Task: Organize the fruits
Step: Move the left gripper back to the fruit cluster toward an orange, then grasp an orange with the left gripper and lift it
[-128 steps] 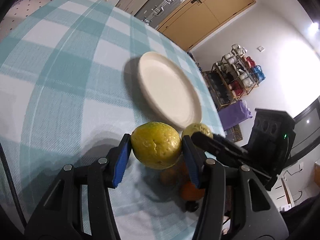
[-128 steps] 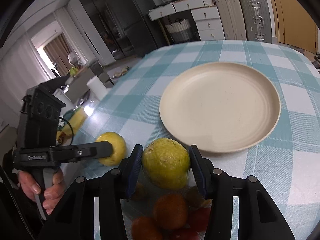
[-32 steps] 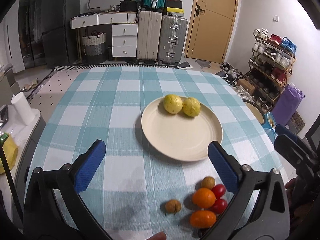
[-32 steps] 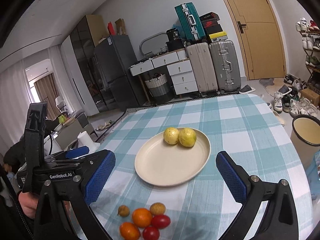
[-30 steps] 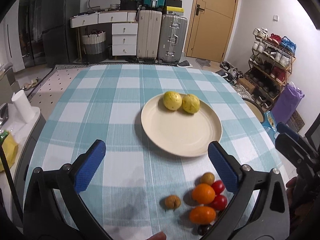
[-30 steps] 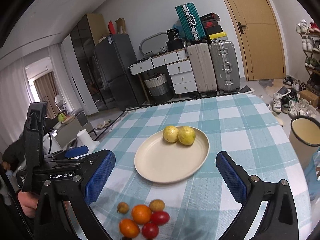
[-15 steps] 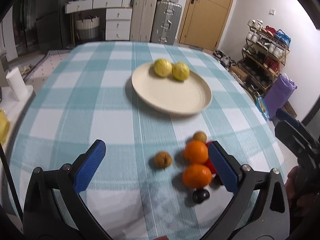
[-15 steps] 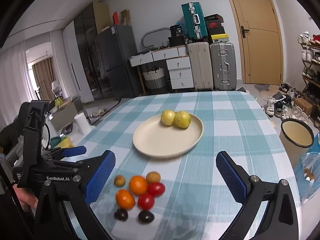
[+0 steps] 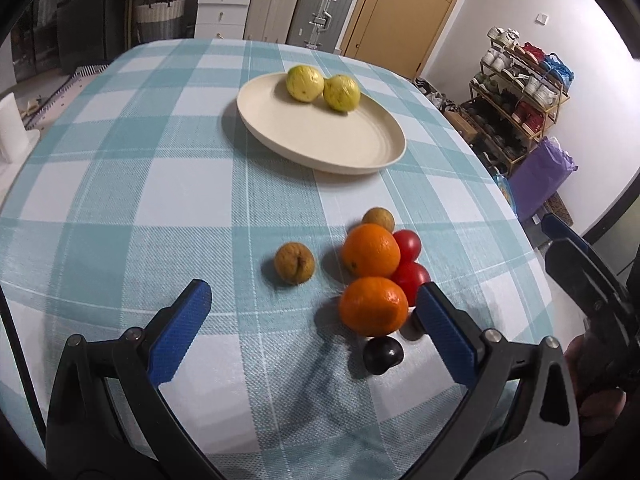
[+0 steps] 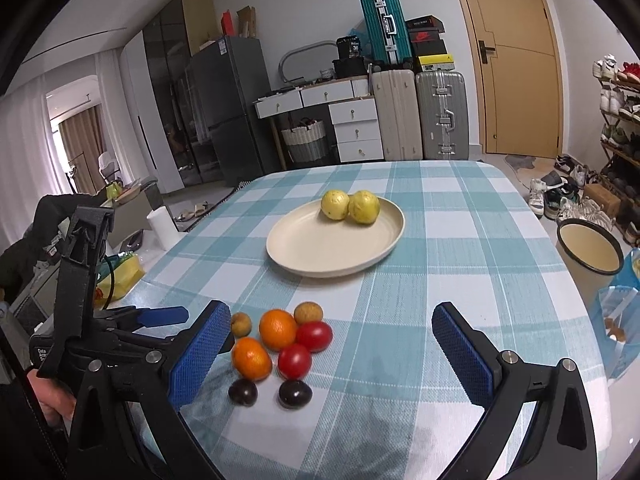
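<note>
On the checked-cloth counter [image 10: 460, 216] we list a cream plate [image 10: 320, 256] holding two yellow guavas [image 10: 335, 205] side by side and touching at its far rim, and, well apart on the near side, a cluster of two oranges [image 9: 371, 250], two red tomatoes [image 10: 314, 336], two small brown fruits [image 9: 294, 263] and two dark plums [image 10: 295, 394]. We hold the left tool [image 9: 312, 326] wide open and empty just above the cloth, its blue pads flanking the nearer orange, and the right tool [image 10: 332, 356] likewise spread wide, gripping nothing, over the cluster.
</note>
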`<state>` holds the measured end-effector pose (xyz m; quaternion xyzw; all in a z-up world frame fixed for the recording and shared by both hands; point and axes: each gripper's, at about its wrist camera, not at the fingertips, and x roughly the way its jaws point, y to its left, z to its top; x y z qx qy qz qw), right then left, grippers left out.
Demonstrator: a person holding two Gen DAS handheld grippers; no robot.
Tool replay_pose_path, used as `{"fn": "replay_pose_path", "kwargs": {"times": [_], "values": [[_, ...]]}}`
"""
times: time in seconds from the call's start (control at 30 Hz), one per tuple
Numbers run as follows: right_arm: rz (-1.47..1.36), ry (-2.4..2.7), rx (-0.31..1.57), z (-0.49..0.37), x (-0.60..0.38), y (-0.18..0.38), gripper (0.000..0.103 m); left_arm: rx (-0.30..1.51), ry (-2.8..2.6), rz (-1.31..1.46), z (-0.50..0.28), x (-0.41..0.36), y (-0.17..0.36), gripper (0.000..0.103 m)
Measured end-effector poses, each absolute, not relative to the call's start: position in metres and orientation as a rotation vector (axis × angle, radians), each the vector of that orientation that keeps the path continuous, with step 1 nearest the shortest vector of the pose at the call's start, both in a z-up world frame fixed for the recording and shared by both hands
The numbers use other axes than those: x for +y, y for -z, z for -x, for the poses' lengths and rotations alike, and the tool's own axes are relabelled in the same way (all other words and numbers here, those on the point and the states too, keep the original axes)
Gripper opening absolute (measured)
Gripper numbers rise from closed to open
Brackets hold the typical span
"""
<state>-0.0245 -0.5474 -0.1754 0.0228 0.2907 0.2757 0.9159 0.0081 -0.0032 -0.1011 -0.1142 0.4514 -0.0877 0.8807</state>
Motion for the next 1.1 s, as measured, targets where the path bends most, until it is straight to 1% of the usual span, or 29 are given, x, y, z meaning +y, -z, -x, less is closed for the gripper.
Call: {"fn": "replay_pose_path", "kwargs": {"times": [0.17,0.27,0.4,0.47,0.53,0.57,0.6,0.63,0.83,1.1], "values": [[-0.048,-0.564,0.612,0.026,-0.55,0.18,0.103,0.969,0.223,0.279,-0.013,-0.005,0.11,0.101],[-0.05,-0.559,0.62,0.025,-0.551,0.183,0.103,0.977,0.257,0.3,-0.014,-0.008,0.114,0.097],[-0.056,-0.559,0.63,0.023,-0.552,0.187,0.103,0.984,0.31,0.332,-0.017,-0.011,0.118,0.087],[-0.059,-0.56,0.634,0.021,-0.553,0.188,0.103,0.995,0.338,0.354,-0.019,-0.012,0.121,0.079],[-0.061,-0.561,0.639,0.02,-0.553,0.19,0.103,1.008,0.374,0.351,-0.021,-0.015,0.123,0.059],[-0.06,-0.563,0.641,0.019,-0.553,0.191,0.103,1.015,0.392,0.34,-0.022,-0.018,0.124,0.053],[-0.059,-0.564,0.643,0.019,-0.553,0.191,0.103,1.017,0.406,0.335,-0.022,-0.019,0.125,0.04],[-0.058,-0.565,0.645,0.018,-0.553,0.192,0.103,1.019,0.417,0.335,-0.022,-0.02,0.126,0.038],[-0.061,-0.563,0.658,0.015,-0.553,0.195,0.103,1.015,0.429,0.378,-0.023,-0.011,0.126,0.038],[-0.048,-0.578,0.662,0.012,-0.546,0.193,0.103,0.978,0.413,0.416,-0.02,0.016,0.112,0.038]]}}
